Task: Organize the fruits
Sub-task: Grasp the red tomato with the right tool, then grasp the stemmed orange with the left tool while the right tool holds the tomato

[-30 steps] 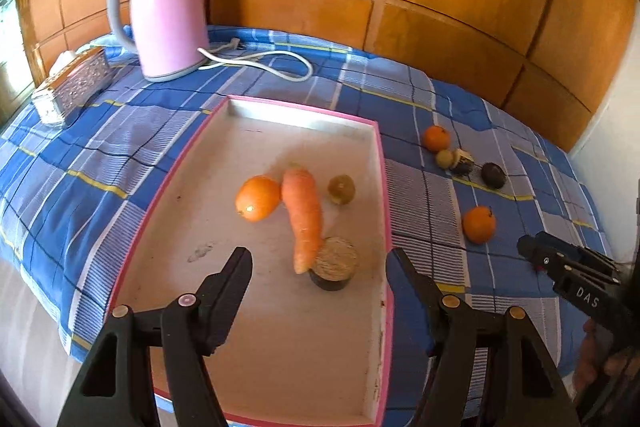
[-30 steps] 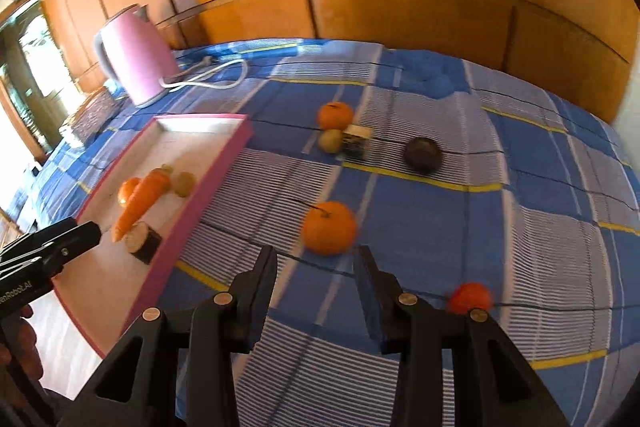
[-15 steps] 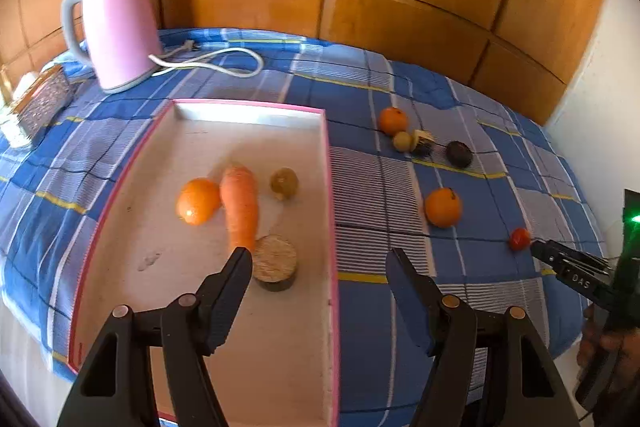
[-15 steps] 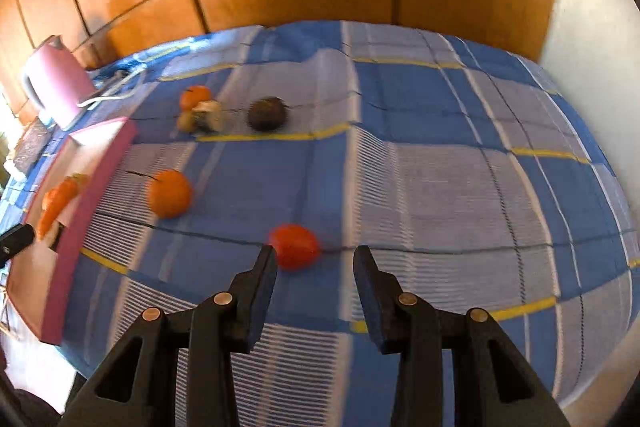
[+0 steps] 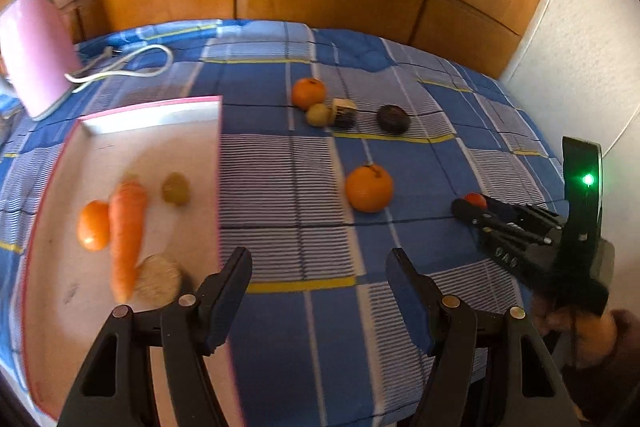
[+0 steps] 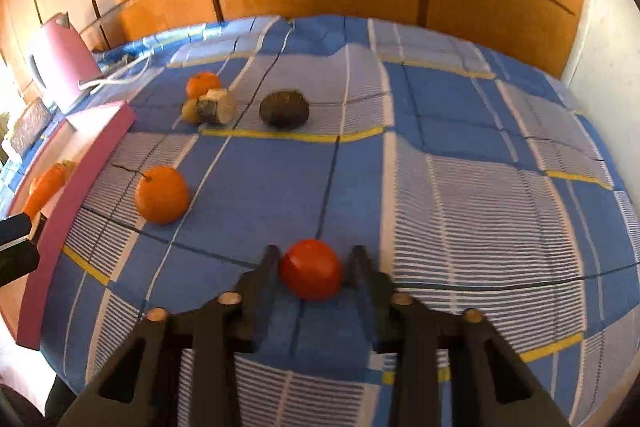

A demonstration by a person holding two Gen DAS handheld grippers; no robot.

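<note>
My right gripper (image 6: 314, 259) is open, its fingers on either side of a small red tomato (image 6: 311, 269) on the blue checked cloth; it also shows in the left wrist view (image 5: 464, 205) by the tomato (image 5: 475, 199). My left gripper (image 5: 320, 275) is open and empty above the cloth, beside the pink tray (image 5: 168, 111). The tray holds an orange (image 5: 93, 225), a carrot (image 5: 126, 231), a greenish fruit (image 5: 175, 188) and a round brown piece (image 5: 157, 281). On the cloth lie an orange (image 5: 369, 187), another orange (image 5: 308, 93), a yellow-green fruit (image 5: 318, 115), a cut piece (image 5: 345, 111) and a dark fruit (image 5: 393, 119).
A pink kettle (image 5: 34, 55) with a white cord (image 5: 120, 67) stands at the back left. Wooden panels rise behind the table and a white wall (image 5: 580, 67) stands at the right. The cloth's front edge drops off near the grippers.
My right gripper has moved forward and its fingers now flank the red tomato. My left gripper has swung right, off the tray and over the cloth.
</note>
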